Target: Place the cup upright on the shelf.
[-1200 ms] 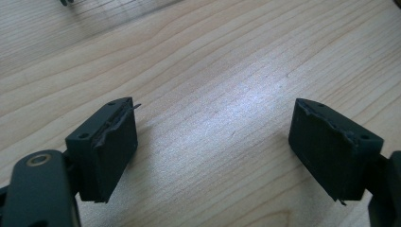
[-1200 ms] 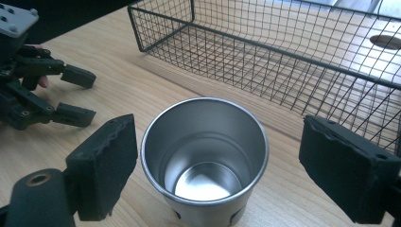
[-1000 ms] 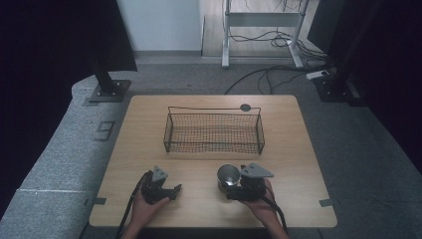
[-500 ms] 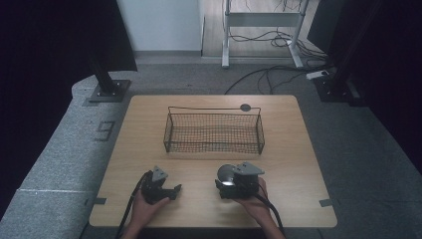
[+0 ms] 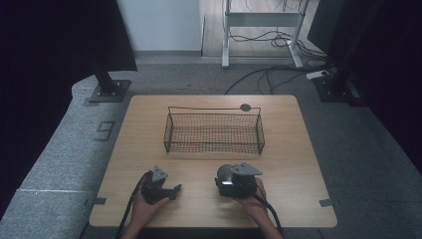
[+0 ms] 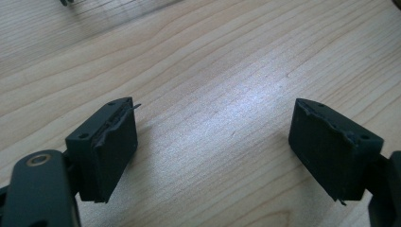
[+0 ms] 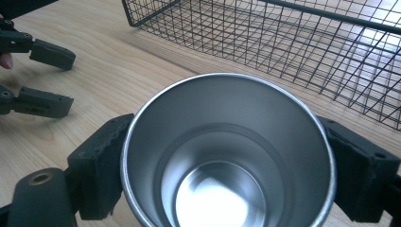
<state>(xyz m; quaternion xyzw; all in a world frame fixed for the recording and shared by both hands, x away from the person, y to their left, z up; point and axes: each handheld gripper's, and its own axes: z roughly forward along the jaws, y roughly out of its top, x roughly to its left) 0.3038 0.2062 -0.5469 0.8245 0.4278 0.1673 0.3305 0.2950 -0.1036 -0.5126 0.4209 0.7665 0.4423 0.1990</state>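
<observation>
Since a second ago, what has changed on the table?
The right tool has sunk slightly around the steel cup, and its jaws have just been closing, now pressing its sides. The left tool stayed put, open over bare wood, and the wire basket hasn't moved.

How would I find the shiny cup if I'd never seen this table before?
Look at the wooden table and find the black wire basket in its middle. Just in front of the basket, on the person's side, the right gripper has its two black jaws against the sides of the metal cup. It is the one round, silvery thing there, open at the top and empty inside.
</observation>
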